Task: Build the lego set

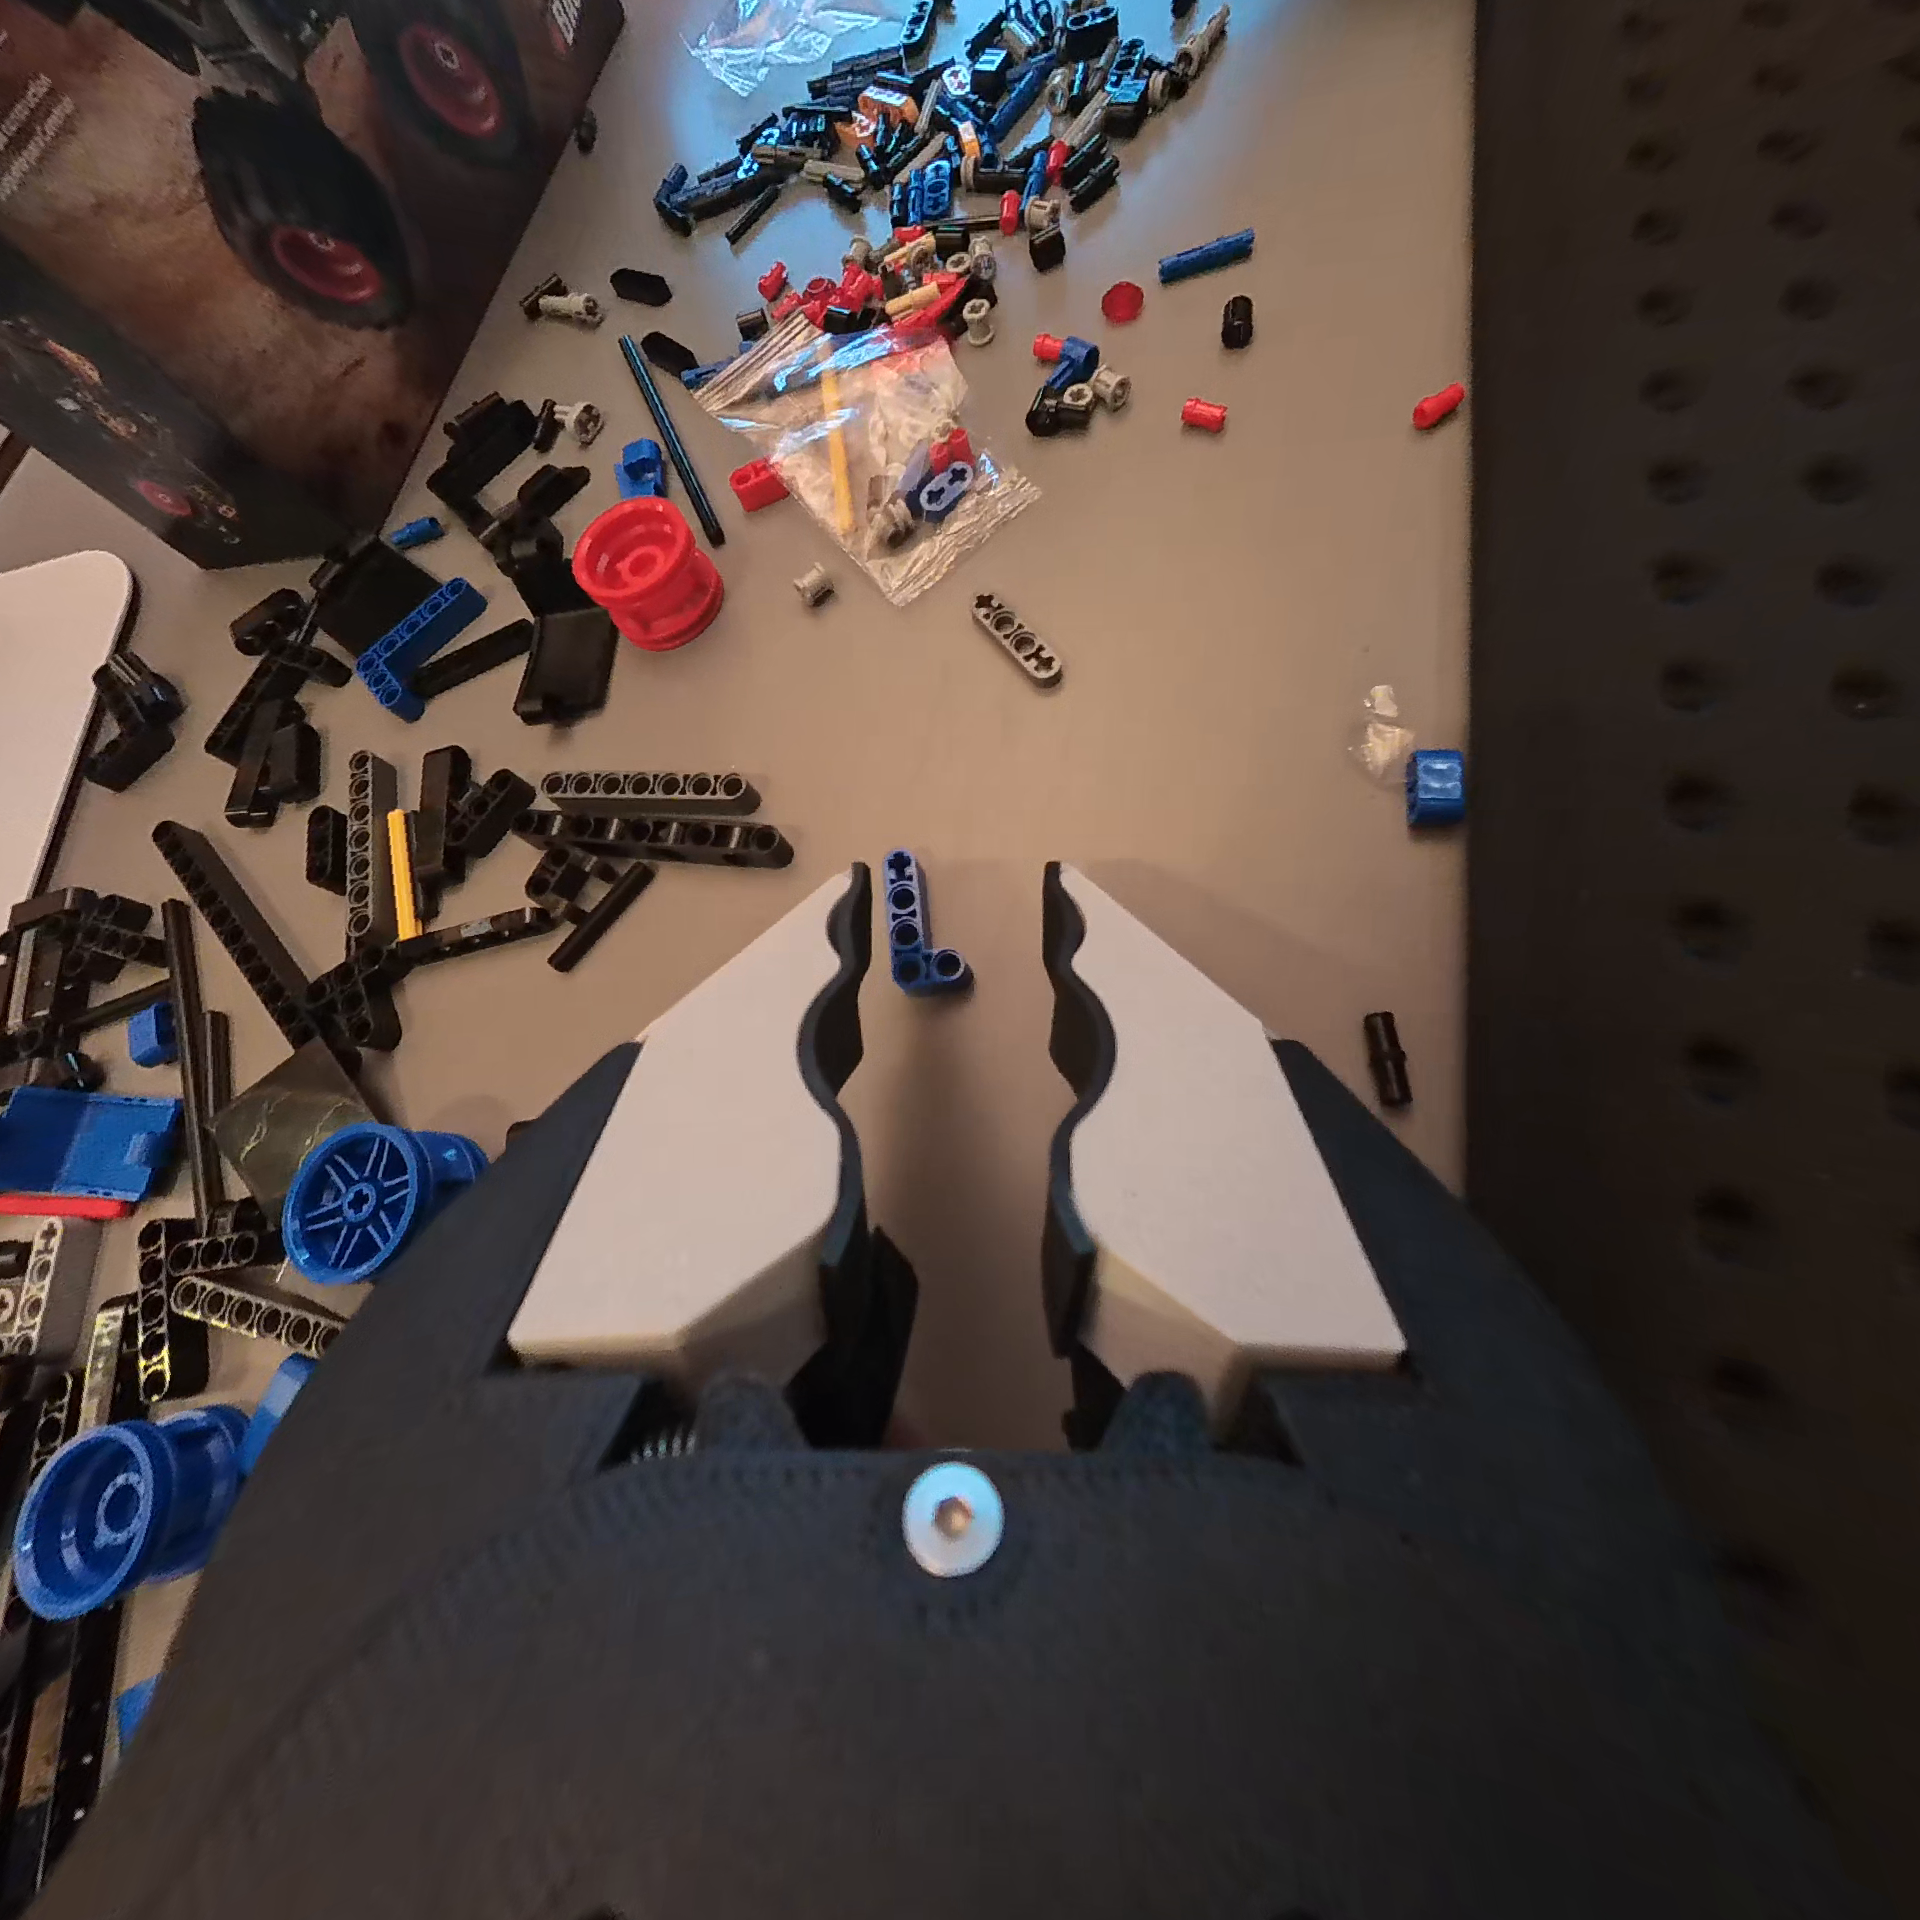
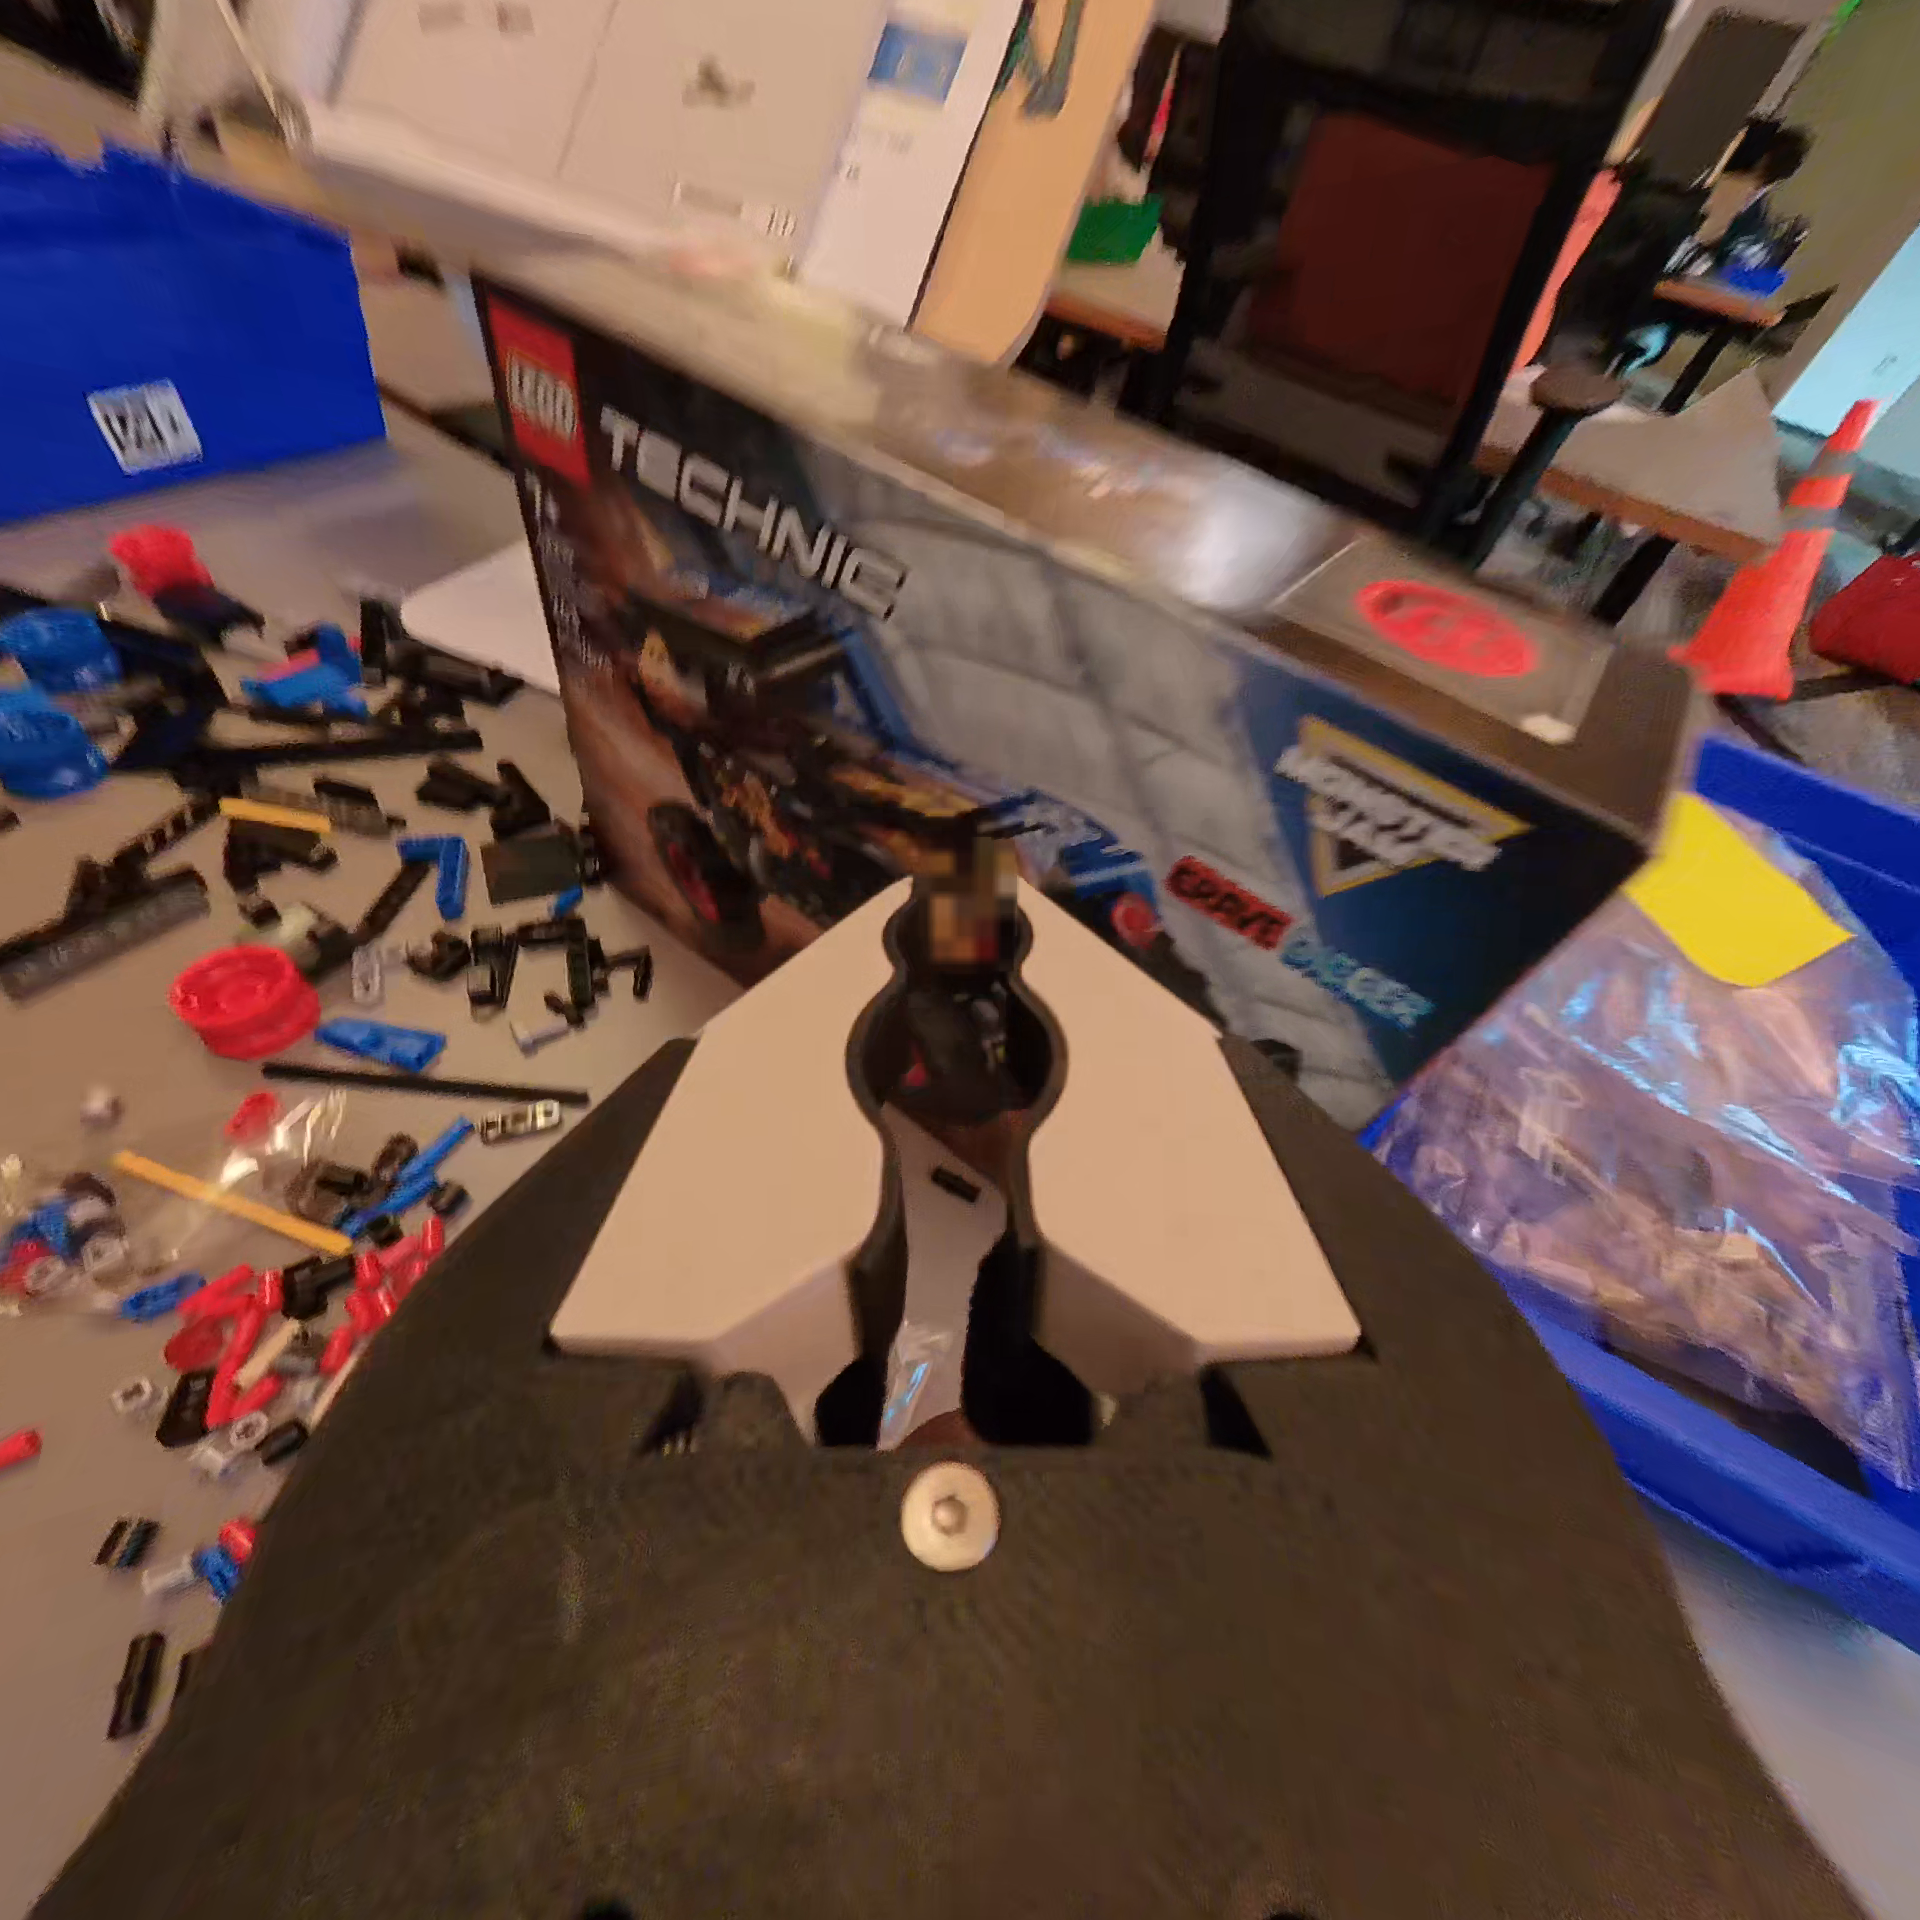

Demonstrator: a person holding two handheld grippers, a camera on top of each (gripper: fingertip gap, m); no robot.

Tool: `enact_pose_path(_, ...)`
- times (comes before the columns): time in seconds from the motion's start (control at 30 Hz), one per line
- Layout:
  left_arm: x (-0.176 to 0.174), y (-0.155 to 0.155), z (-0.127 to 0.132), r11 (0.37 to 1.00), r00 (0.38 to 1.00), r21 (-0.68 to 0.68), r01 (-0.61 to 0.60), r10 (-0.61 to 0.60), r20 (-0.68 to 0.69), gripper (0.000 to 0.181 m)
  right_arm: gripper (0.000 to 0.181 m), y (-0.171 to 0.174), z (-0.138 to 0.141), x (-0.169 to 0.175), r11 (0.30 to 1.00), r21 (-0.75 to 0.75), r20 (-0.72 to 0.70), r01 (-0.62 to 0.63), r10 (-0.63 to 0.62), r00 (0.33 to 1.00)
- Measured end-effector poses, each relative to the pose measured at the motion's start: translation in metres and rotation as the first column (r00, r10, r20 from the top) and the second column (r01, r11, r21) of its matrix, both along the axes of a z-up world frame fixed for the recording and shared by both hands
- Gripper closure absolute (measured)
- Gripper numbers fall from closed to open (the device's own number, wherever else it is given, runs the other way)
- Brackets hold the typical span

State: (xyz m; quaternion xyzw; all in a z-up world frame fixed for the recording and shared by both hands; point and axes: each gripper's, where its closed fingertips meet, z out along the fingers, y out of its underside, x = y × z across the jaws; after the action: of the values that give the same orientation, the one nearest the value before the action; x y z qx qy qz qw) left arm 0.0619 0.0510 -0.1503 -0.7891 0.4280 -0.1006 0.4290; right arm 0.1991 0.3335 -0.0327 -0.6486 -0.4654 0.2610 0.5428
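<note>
Two grippers are at work, and neither carries anything that looks like a finished section of the model. The left gripper (image 1: 954, 883) is released, its jaws standing apart just above the grey tabletop (image 1: 1195, 644), with one blue L-shaped beam (image 1: 920, 928) lying flat between the fingertips, nearer the left finger; whether it touches that finger I cannot tell. The right gripper (image 2: 961, 904) is clenched, its jaws drawn nearly together on a small dark piece (image 2: 958, 1039), partly masked by a mosaic patch, so what kind of part it is stays unclear.

Judging from this, the build is at its very start: I see no assembled chassis anywhere, only loose parts, and nearly everything remains to be joined.

Counting outward in the left wrist view: one grey short beam (image 1: 1017, 641) ahead of the gripper, one black pin (image 1: 1387, 1058) to its right, one blue connector block (image 1: 1436, 788) at the tabletop's right edge. Two blue wheel hubs (image 1: 358, 1205) lie to the left, the second one (image 1: 114, 1507) nearer the camera, and one red wheel hub (image 1: 646, 571) sits farther out. One opened clear bag (image 1: 883, 468) still holds small parts, including a yellow axle. Beyond it spreads one dense heap of small pins and connectors (image 1: 935, 135), too many to count. Black beams (image 1: 649, 795) lie scattered on the left, well over a dozen. One set box (image 2: 1039, 665) stands at the far side, and a blue bin (image 2: 1714, 1403) with bagged parts sits to the right
</note>
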Motion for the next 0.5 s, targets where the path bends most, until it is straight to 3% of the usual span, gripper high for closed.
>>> enact_pose_path(0.17, -0.002, 0.0, 0.001, 1.0, 1.0, -0.001, -0.006, 0.006, 0.008, 0.15, 0.181, -0.003, 0.039, 0.01, 1.0, 0.003, -0.232, -0.017, 0.017, 0.973)
enact_pose_path(0.37, -0.003, 0.001, 0.002, 1.0, 1.0, 0.003, -0.016, 0.015, 0.016, 0.15, 0.179, -0.005, 0.036, 0.006, 1.0, 0.018, -0.208, -0.018, 0.021, 0.978)
enact_pose_path(0.5, -0.003, 0.001, 0.002, 1.0, 1.0, 0.004, -0.015, 0.015, 0.011, 0.15, 0.16, -0.012, 0.031, -0.002, 0.998, 0.04, -0.167, -0.051, 0.057, 0.984)
